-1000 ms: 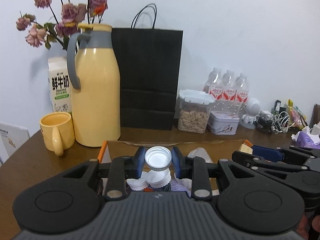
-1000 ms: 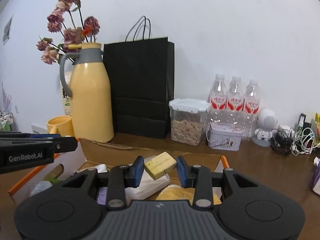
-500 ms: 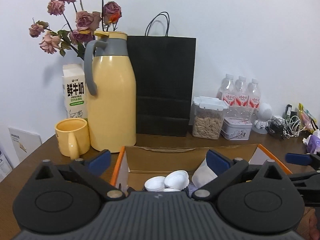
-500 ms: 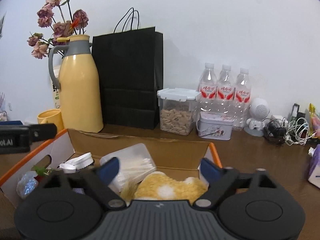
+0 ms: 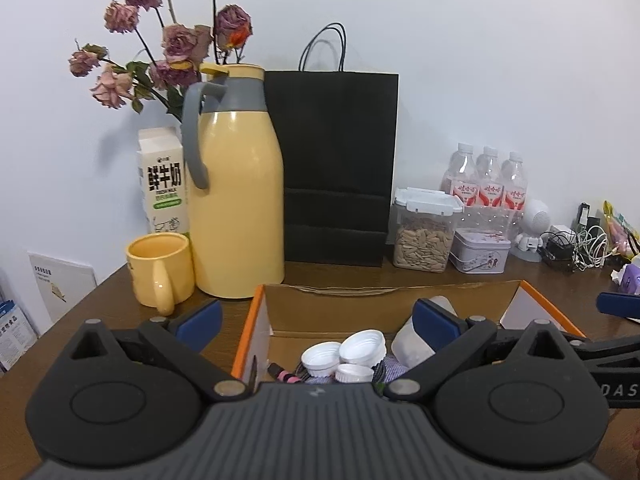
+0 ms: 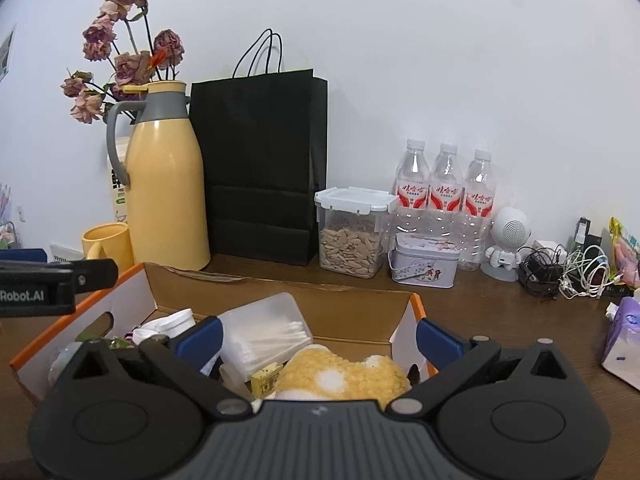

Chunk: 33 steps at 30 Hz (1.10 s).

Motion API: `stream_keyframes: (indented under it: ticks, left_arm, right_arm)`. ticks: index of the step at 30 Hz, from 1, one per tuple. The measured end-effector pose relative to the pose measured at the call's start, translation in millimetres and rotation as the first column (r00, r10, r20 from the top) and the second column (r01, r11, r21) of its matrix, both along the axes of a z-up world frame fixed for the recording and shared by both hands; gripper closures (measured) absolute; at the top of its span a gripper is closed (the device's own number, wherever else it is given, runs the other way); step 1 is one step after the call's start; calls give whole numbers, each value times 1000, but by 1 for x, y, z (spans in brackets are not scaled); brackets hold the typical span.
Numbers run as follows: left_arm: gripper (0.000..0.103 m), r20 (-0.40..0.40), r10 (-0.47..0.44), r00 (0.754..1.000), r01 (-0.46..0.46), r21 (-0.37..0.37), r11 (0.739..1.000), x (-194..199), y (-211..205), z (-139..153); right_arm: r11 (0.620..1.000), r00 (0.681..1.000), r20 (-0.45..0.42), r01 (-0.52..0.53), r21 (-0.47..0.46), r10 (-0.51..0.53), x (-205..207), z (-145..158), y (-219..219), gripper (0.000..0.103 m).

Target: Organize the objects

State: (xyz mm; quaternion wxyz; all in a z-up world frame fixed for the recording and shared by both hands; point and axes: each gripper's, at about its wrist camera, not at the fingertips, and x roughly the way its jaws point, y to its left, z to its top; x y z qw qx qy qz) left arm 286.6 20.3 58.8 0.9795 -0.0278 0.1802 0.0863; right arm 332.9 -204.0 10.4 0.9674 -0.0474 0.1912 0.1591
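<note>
**Both grippers wide over the box**

A brown desk (image 5: 400, 276) against a white wall carries a yellow jug (image 5: 236, 216) and black bag (image 5: 336, 168). The cardboard box (image 6: 280, 280) holds white caps (image 5: 348, 354), a swab case (image 6: 264, 332) and a yellow block (image 6: 265, 378). The left gripper (image 5: 316, 320) and right gripper (image 6: 318, 338) have just spread their jaws, nothing between them.

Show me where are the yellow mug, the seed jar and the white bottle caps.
yellow mug (image 5: 160, 268), left wrist view, front wall.
seed jar (image 6: 352, 246), right wrist view, clear side.
white bottle caps (image 5: 362, 346), left wrist view, top cap.
</note>
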Motion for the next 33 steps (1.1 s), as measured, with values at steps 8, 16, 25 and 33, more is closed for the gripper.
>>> stream_keyframes:
  ticks: [8,16,25,33]
  left_arm:
    - [0,-21,-17,1000,18,26,999,-47,4,3]
    - [0,-72,-21,997,23,28,999,-107,6,-2]
    - [0,-164,-29,986,33,19,999,-165,-1,-20]
    - [0,-195,-52,979,56,15,998,-192,-13,-25]
  right_arm:
    - [1000,1000,-2,-12,-5,12,-46,8,-12,0]
    - [1000,999,-35,-19,3,20,-106,7,-24,0]
    - [999,996,-86,-33,-5,32,-162,-1,-28,0]
    - [999,992,-123,-39,-3,38,-192,-8,-30,0]
